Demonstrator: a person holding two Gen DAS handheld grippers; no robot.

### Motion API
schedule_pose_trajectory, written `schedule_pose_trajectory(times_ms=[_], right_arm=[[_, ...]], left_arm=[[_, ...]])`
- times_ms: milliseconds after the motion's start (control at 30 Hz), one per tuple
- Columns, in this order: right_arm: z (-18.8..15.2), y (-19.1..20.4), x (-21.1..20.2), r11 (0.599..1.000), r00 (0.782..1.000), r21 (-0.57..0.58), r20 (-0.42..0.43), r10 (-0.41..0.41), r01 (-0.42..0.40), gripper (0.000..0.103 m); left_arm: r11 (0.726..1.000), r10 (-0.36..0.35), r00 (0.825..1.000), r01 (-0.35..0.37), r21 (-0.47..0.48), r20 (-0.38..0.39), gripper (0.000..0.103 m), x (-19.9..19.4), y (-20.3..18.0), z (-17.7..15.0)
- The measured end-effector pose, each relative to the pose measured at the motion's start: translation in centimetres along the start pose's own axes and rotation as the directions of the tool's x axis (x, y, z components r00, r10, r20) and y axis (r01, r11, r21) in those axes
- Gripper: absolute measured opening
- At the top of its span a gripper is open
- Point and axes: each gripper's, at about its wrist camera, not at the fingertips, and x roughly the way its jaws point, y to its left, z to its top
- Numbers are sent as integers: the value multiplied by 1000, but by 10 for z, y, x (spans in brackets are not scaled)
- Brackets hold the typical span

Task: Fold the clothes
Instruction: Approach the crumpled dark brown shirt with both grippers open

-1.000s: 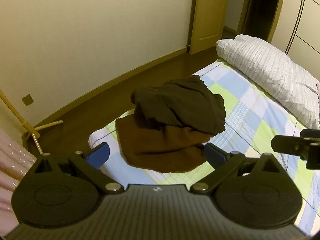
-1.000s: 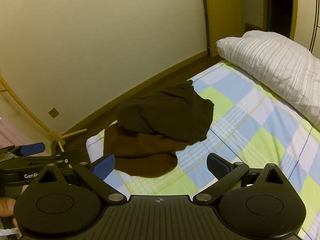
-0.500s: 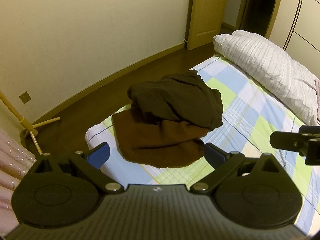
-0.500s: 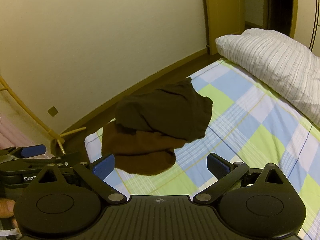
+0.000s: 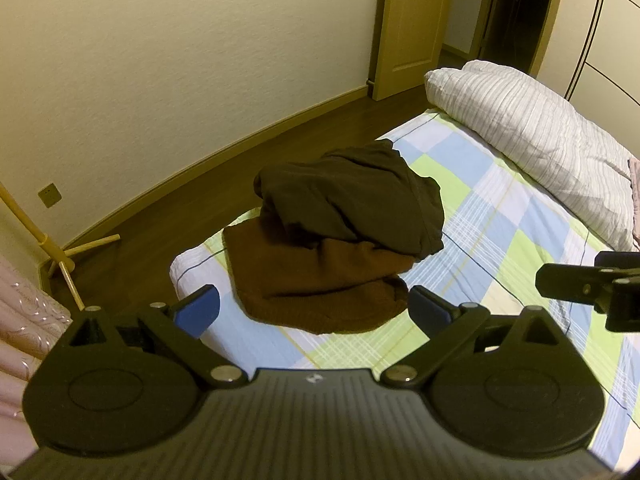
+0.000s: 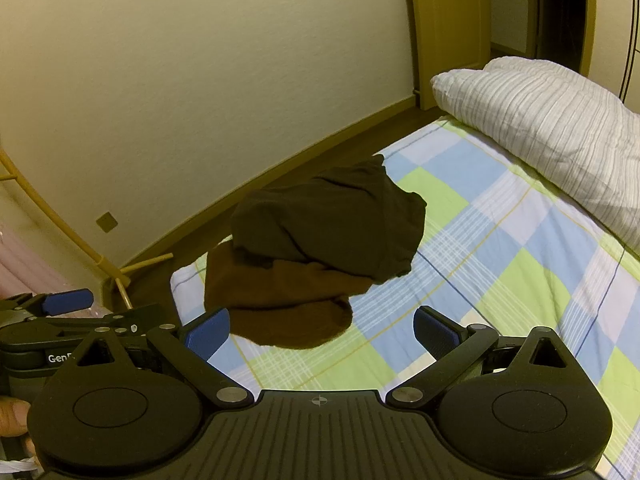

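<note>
Ahead, clothes pile (image 5: 340, 240) lies beyond spread left claw (image 5: 314, 310), untouched.

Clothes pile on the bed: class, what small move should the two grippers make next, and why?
Probably bring the left gripper forward to the dark garment on top. Both it and the right gripper are open, empty and short of the pile, and the dark piece lies crumpled over the brown garment on the bed, so it has to come off first.

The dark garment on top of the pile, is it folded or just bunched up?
Bunched up: the dark garment lies creased and uneven on the brown garment.
</note>
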Motion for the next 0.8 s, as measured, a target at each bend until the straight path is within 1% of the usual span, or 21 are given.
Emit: schedule_pose_trajectory(times_ms=[800], right_arm=[[-8,-10,1,1000,1000,8,-17,9,-9,101]], left_arm=[[1000,23,1000,-23,-5,-15,99,0,-11,-11]])
